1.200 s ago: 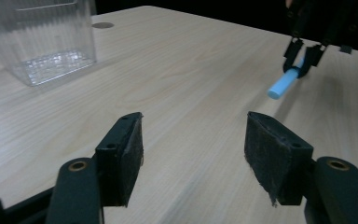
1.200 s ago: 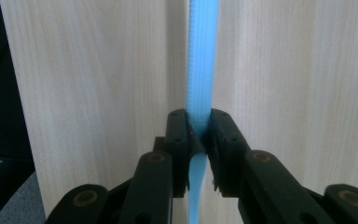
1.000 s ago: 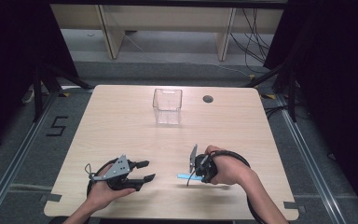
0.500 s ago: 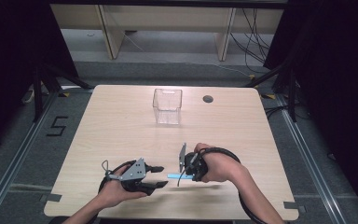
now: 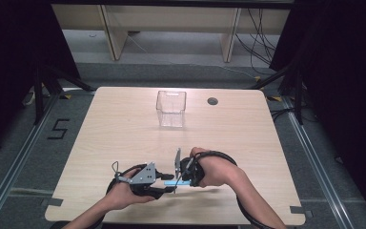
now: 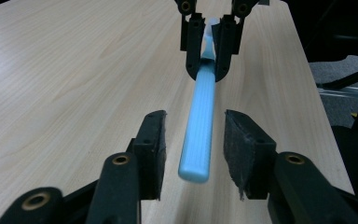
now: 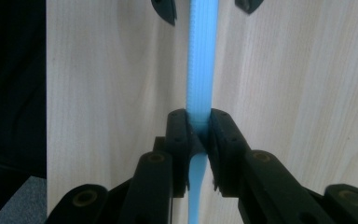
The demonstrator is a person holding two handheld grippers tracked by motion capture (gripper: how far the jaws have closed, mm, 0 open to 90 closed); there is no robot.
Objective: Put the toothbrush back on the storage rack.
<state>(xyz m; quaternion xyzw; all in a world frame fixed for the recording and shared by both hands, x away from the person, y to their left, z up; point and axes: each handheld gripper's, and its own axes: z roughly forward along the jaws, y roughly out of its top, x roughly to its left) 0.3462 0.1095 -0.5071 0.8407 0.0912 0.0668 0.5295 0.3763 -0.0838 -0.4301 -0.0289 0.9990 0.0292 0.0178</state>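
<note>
Two grippers are meeting low over the table [image 5: 124, 133]: the right gripper [image 7: 197, 135] is clamping the blue ribbed handle [image 6: 200, 121], while the left gripper [image 6: 193, 149], jaws closing but not yet touching, should be squeezing squarely on its free end.

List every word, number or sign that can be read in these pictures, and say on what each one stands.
"5": a large dark digit marked on the grey floor, left of the wooden table, in the high view.
No other text is readable, neither on the clear container nor on the blue handle.
</note>
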